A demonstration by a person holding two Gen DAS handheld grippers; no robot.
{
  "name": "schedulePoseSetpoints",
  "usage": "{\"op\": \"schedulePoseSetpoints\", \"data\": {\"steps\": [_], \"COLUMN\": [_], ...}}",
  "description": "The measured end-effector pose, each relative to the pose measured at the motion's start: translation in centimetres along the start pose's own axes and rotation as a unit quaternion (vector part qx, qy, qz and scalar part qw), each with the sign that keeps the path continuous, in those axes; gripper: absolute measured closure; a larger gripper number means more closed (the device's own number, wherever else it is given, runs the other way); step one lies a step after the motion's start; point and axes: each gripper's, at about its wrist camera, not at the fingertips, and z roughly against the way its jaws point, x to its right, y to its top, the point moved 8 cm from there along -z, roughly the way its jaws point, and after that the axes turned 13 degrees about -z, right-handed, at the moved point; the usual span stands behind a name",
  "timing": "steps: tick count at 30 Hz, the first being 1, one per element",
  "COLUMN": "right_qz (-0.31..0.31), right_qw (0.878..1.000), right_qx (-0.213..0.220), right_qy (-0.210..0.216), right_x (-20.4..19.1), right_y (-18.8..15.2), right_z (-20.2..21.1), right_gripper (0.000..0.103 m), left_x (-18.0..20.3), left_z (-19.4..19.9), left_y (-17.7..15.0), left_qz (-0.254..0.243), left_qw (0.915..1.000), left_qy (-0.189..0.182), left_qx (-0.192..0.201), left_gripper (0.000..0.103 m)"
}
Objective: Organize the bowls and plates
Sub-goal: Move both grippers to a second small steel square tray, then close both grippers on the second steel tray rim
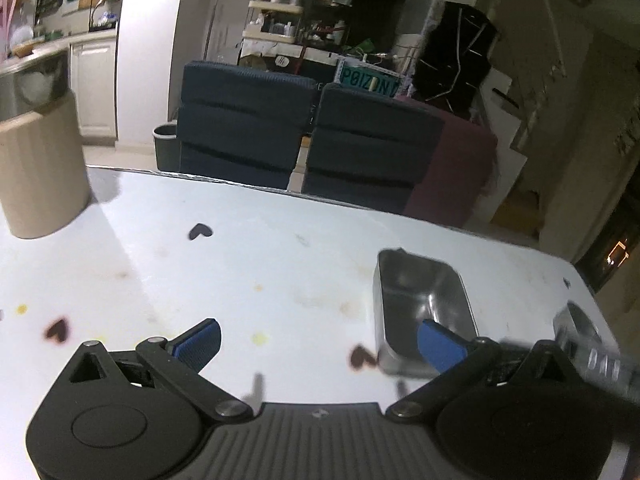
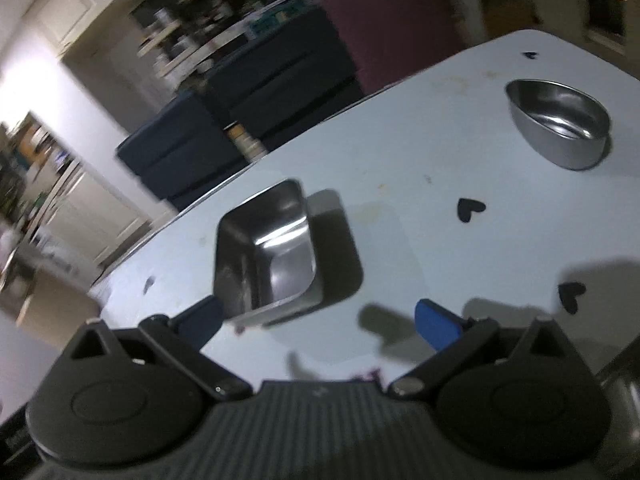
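Note:
A square steel dish [image 1: 420,300] rests on the white table [image 1: 240,264], ahead and to the right of my left gripper [image 1: 320,344]. That gripper is open and empty; its right blue pad [image 1: 440,346] overlaps the dish's near rim in view. In the right wrist view the same square dish [image 2: 268,256] lies just ahead of my open right gripper [image 2: 318,322], close to the left pad [image 2: 202,320]. A round steel bowl [image 2: 560,120] stands apart at the far right of the table [image 2: 420,160].
A beige cylindrical container [image 1: 40,172] stands at the table's far left. Dark blue chairs [image 1: 240,120] and a maroon chair [image 1: 460,160] line the far edge. A blurred metallic object [image 1: 580,332] shows at the right, and a steel edge [image 2: 620,380] at the lower right.

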Motion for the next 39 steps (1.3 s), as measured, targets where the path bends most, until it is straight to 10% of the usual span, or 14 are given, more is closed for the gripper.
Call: {"op": "schedulePoseSetpoints", "data": {"steps": [13, 29, 39], "right_qz": [-0.060, -0.018, 0.056], "right_qw": [0.997, 0.998, 0.998], "right_qx": [-0.050, -0.066, -0.030], "right_qy": [-0.007, -0.006, -0.031], "right_x": [-0.6, -1.6, -1.2], "right_y": [-1.7, -1.8, 0.3], "right_z": [-5.2, -6.3, -6.6], "right_gripper": [0.015, 0.073, 0.090], "left_x": [0.2, -0.7, 0.9], "left_z": [-7.1, -6.7, -6.3], "left_y": [0.9, 0.7, 0.5], "left_qz": [0.009, 0.009, -0.016], "left_qw": [0.9997, 0.9995, 0.9959], "left_qy": [-0.014, -0.016, -0.075], "left_qx": [-0.016, -0.024, -0.049], "left_gripper": [0.000, 0.000, 0.035]}}
